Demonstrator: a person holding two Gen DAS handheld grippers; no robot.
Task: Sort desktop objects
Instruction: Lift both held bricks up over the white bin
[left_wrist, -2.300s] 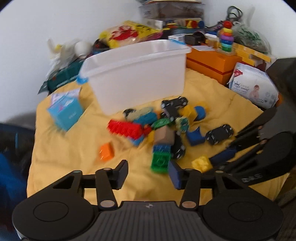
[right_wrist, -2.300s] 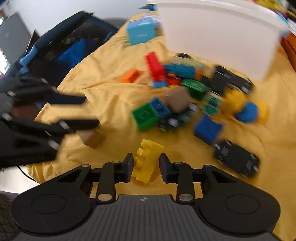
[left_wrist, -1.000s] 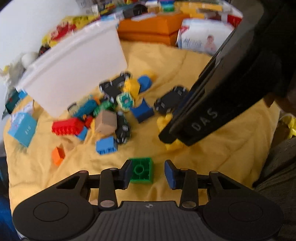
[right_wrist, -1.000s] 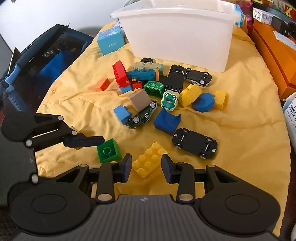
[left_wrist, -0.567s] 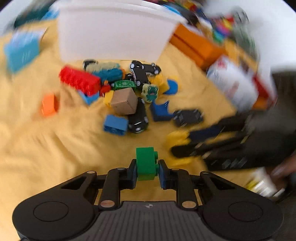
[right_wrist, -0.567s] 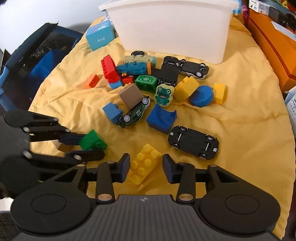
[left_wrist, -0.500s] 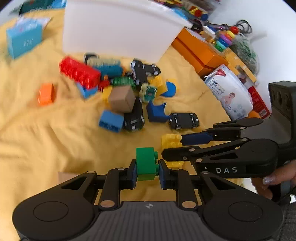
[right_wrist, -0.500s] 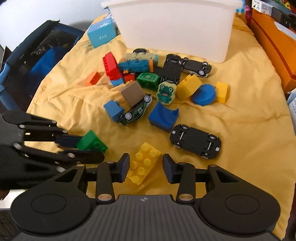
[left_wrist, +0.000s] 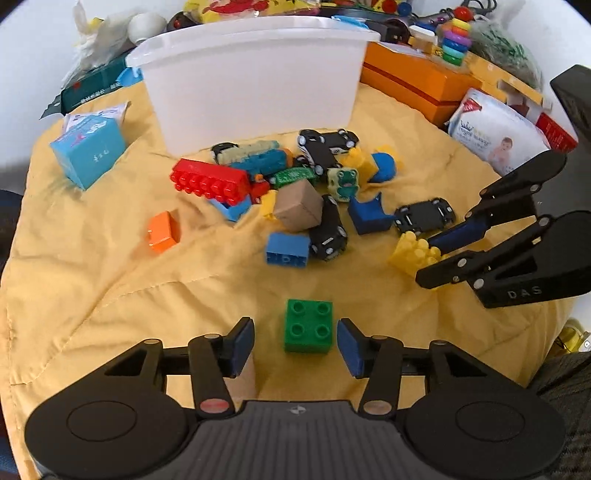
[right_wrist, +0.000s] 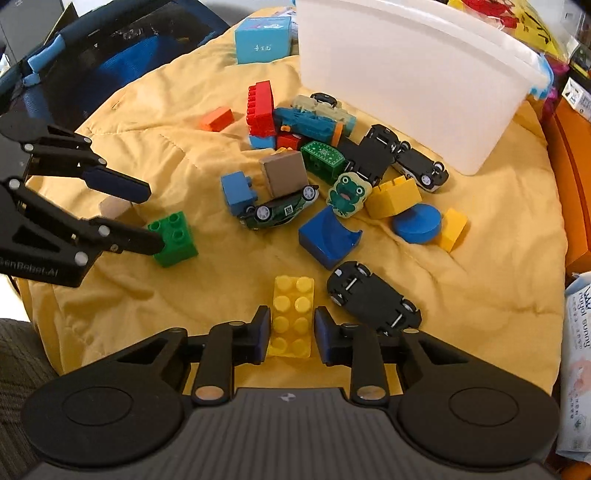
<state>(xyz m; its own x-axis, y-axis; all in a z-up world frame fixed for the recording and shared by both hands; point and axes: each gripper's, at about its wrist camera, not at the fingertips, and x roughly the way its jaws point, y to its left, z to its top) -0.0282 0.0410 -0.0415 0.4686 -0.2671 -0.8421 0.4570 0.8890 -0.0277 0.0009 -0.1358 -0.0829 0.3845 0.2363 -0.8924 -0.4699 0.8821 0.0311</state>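
**Two bricks, two tools**

Left wrist view: the green brick (left_wrist: 308, 325) lies on the yellow quilt (left_wrist: 110, 280) between the left tool's (left_wrist: 295, 341) jaws, which have just been opening; clear gaps show on both sides.

Right wrist view: the right tool (right_wrist: 291, 334) has just been closing; its pads (right_wrist: 263, 332) sit against the yellow brick (right_wrist: 291, 317), which lies on the quilt.

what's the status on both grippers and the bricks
Left gripper just opened, green brick loose between jaws. Right gripper closing on yellow brick. Nothing blocking the white bin.
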